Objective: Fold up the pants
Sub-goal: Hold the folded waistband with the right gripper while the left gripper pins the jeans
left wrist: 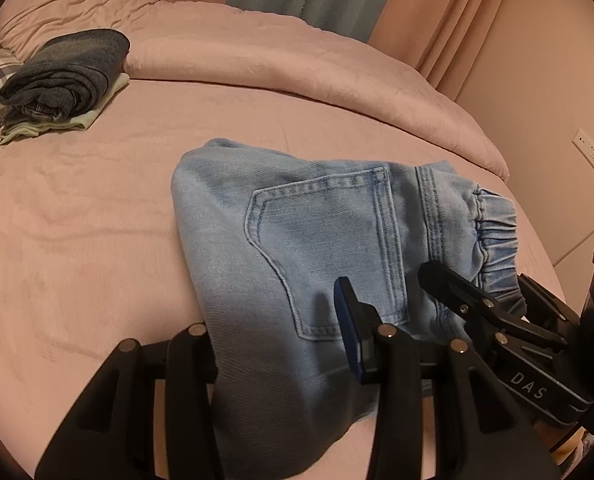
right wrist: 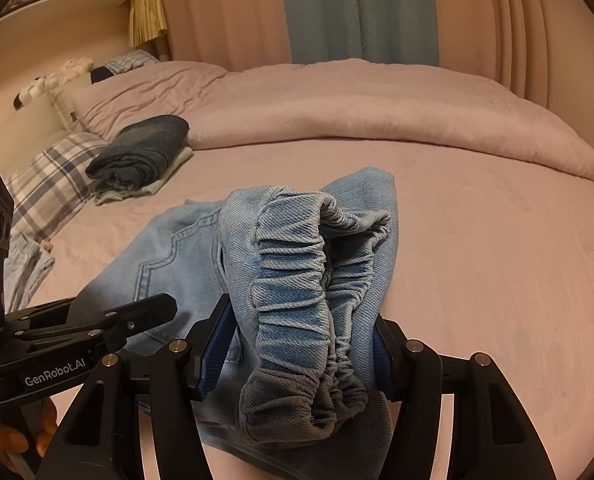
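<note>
While both grippers clamp the folded jeans (left wrist: pixel 297 240) (waistband at three o'clock), the bundle stays together above the bed (left wrist: pixel 77 240).

Light-blue pants (left wrist: pixel 317 240); pink bed (left wrist: pixel 77 220); plaid pillow (right wrist: pixel 49 184).

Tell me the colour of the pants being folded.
Light blue denim pants, clearest in the left wrist view.
</note>
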The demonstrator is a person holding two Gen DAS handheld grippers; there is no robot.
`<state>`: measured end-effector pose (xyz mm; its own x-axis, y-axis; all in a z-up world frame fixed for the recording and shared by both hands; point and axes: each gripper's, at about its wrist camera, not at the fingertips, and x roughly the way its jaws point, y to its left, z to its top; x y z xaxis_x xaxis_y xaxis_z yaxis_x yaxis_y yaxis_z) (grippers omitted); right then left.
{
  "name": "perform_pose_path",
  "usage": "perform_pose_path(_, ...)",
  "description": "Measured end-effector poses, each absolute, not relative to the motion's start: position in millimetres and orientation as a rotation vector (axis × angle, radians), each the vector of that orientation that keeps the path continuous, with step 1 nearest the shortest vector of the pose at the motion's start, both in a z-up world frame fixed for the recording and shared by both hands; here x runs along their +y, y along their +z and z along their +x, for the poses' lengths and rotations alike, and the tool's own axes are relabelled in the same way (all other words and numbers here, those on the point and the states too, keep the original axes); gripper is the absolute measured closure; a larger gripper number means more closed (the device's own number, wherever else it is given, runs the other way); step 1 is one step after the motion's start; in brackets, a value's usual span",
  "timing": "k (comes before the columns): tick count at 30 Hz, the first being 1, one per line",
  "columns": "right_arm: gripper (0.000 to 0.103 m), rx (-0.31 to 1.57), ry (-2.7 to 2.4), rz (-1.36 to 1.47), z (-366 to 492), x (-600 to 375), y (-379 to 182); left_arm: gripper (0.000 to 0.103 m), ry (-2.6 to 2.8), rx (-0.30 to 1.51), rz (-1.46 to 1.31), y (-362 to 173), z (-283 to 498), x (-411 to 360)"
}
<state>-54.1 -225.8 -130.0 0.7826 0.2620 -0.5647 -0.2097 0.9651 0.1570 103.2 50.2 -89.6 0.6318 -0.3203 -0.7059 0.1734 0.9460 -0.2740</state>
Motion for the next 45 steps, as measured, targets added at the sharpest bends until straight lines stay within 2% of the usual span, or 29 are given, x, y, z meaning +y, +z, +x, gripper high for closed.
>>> perform_pose_path(24,0.041,0.590,0.245,0.083,-11,-224,-124,0.062,-0.278,0.811,-0.155,-85,177,55)
perform_pose_path(45,0.041,0.675,0.212,0.061,35,-220,-151,0.062,-0.257,0.859,-0.119,-118,213,54)
